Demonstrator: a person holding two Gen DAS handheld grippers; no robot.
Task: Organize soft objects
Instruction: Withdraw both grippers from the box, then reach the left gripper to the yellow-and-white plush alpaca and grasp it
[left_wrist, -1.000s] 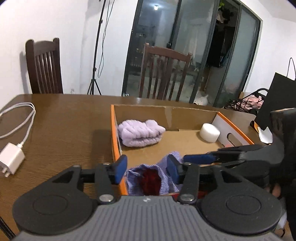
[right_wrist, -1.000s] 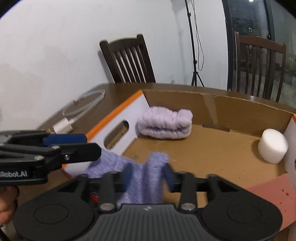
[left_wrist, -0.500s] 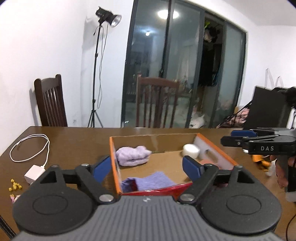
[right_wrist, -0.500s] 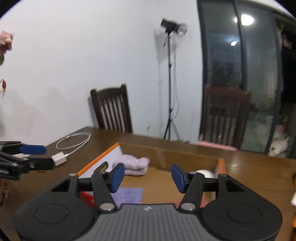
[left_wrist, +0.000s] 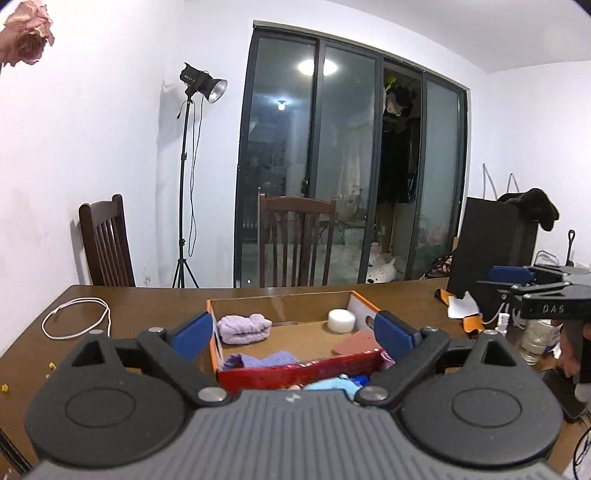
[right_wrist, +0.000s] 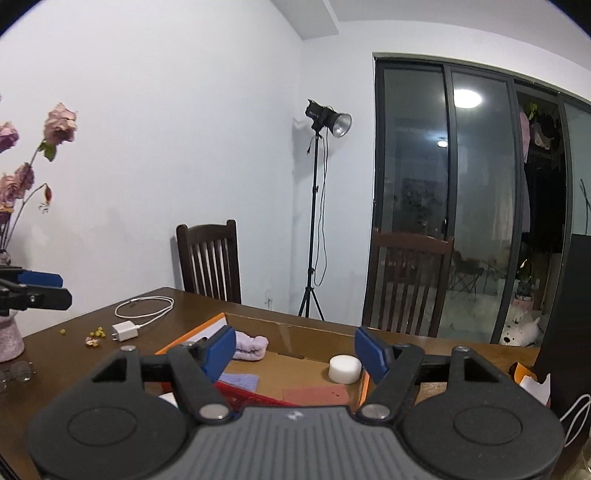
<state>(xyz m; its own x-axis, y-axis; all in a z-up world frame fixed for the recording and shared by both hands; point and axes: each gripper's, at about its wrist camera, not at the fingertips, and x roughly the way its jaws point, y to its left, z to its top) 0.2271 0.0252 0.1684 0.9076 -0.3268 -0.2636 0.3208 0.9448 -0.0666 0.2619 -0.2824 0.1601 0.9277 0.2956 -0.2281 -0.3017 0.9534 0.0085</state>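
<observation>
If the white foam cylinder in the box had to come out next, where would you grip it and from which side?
Grip the white foam cylinder across its round side wall, coming down from above. It stands upright on a flat end, and the cardboard box wall sits close beside it on the right, so a level approach from that side looks blocked. The right gripper, jaws open and empty, seems nearer.

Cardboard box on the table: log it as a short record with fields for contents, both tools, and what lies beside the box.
box: cardboard box, open top, orange rim, on wooden table
contents: lilac rolled towel, white foam puck, purple cloth, pink sponge
left tool: open, jaws have just been opening, nothing between them
right tool: open, likewise just opening, nothing between them
beside box: white charger with cable
</observation>
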